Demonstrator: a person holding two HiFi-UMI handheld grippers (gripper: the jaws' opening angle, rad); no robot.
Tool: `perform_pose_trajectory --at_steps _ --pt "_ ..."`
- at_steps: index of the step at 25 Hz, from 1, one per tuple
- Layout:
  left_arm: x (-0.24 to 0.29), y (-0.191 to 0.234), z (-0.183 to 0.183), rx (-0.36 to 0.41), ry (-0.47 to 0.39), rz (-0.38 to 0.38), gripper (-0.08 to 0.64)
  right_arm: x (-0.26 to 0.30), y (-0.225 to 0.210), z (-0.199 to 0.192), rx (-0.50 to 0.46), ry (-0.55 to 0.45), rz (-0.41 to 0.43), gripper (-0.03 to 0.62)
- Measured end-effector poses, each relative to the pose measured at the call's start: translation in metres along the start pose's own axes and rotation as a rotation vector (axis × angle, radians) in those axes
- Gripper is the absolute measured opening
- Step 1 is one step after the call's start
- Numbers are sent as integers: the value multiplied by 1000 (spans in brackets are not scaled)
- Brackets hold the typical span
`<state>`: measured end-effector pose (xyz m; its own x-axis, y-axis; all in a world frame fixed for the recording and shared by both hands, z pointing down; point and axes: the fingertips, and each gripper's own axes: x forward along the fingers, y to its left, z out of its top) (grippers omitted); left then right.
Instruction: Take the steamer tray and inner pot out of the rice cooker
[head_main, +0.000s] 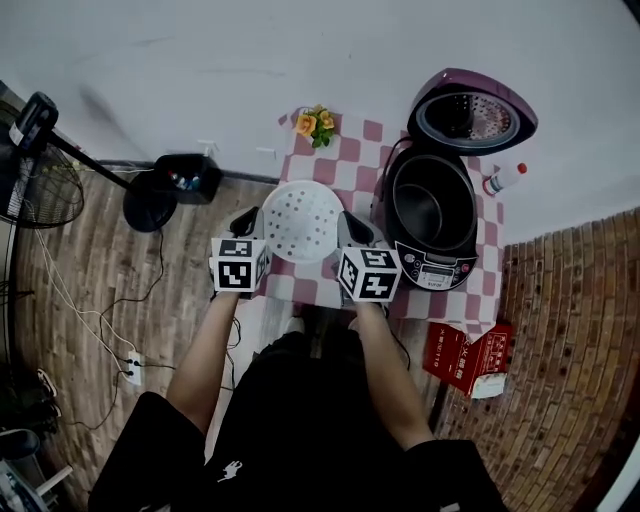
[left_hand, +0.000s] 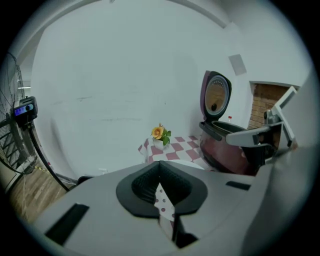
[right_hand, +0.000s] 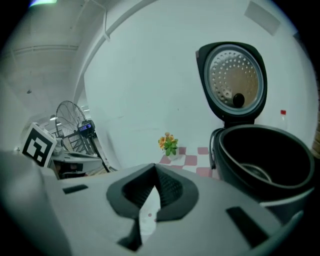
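Hanging over the checkered desk (head_main: 345, 150), just left of the open rice cooker (head_main: 440, 272) with the inner pot (head_main: 425, 205) sitting inside: the white perforated steamer tray (head_main: 300, 220). Probably handling light, stiff, a bit slick. Pinching opposite rim edges, left tongs (head_main: 246, 222) and right tongs (head_main: 352, 228) both clamped on it.

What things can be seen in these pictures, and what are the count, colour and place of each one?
steamer tray: one, white, at the table's left half
rice cooker: one, purple, lid open, table's right half
inner pot: one, dark, inside the rice cooker
table: one, red-and-white checked cloth, by the wall
flowers: one bunch, yellow-orange, table's far edge
bottle: one, white, red cap, right of the cooker
box: one, red, on the floor
fan: one, black, far left
left tool: grey, shut on the tray's left rim
right tool: grey, shut on its right rim
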<state>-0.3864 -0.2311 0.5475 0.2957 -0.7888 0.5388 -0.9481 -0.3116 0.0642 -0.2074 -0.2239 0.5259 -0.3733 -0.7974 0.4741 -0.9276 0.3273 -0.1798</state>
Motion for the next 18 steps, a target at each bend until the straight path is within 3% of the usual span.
perform_pose_trajectory --at_steps 9,18 --pt "-38 -21 35 34 -78 -42 3 -41 6 38 -21 -75 74 2" --pt "-68 -52 70 87 -191 -95 3 -96 -2 75 -108 -153 126 2"
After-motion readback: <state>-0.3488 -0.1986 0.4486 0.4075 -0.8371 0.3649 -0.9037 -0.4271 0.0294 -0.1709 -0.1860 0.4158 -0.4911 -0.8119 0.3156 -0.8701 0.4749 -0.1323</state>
